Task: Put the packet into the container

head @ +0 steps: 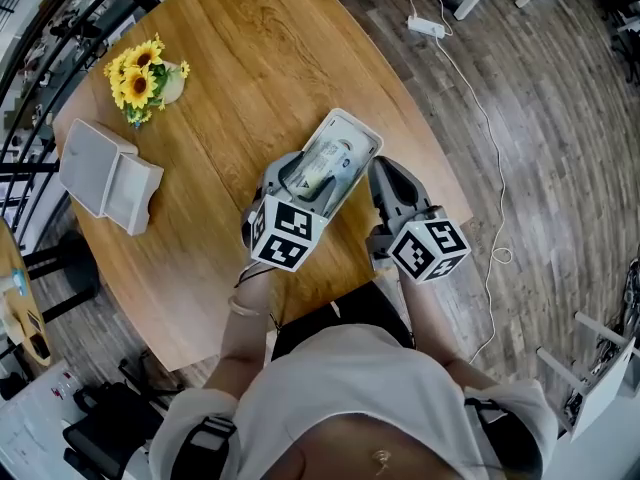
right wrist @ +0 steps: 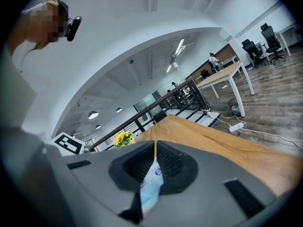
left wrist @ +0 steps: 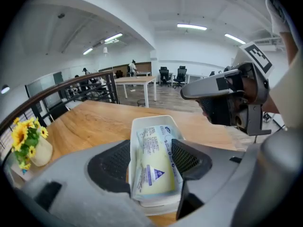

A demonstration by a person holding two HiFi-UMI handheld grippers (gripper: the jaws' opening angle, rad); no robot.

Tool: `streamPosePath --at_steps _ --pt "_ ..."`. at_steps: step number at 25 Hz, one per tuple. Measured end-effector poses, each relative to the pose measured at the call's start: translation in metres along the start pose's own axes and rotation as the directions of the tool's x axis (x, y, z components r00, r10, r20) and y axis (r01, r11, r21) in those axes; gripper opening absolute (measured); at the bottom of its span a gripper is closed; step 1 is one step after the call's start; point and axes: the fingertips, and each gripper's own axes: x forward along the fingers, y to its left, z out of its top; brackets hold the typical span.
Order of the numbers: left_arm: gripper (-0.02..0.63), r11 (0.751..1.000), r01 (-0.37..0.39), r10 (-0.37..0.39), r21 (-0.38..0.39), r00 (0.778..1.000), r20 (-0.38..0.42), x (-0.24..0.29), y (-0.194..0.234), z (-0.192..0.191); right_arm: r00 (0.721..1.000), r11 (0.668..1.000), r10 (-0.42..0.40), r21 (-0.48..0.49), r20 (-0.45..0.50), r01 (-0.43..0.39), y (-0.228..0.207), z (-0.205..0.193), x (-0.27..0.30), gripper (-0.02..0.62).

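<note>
One packet (left wrist: 154, 167) already lies flat inside the white container (head: 349, 125), filling most of its length, and the container rests on the wooden surface (head: 230, 58). For this packet the job looks done.

The left gripper (head: 300, 183) is at the container's near end. Its jaws are spread wide on either side of the container's walls and do not look clamped on them, so I judge it released.

The right gripper (right wrist: 155, 145) hangs just beside the container, on its right in the head view. It is clenched on a second packet (right wrist: 151, 186), a thin pale-blue sachet pinched edge-on between the pads. If that one also belongs in the container, it has yet to be carried over the rim and let go.

The packet in the container bears blocks of blue print and a small blue triangle mark on a cream face; the words are too small to read, and no brand can be made out. The second packet shows a round blue mark, also unreadable.

Well beyond the container stand sunflowers (head: 140, 78) and a white box (head: 105, 173).
</note>
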Motion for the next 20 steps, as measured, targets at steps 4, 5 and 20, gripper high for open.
streamPosePath --at_steps 4,5,20 --pt "0.265 0.991 -0.103 0.097 0.083 0.993 0.072 -0.022 0.005 0.010 1.000 1.000 0.013 -0.021 0.011 -0.012 0.014 0.000 -0.004 0.011" --pt "0.262 0.990 -0.117 0.109 0.073 0.989 0.102 -0.028 0.005 0.014 1.000 1.000 0.014 -0.024 0.015 -0.014 0.018 0.000 -0.005 0.011" --pt "0.009 0.957 -0.223 0.280 -0.184 0.869 0.408 -0.112 0.012 0.042 0.994 0.987 0.028 -0.163 0.104 -0.011 0.081 0.010 -0.032 0.011"
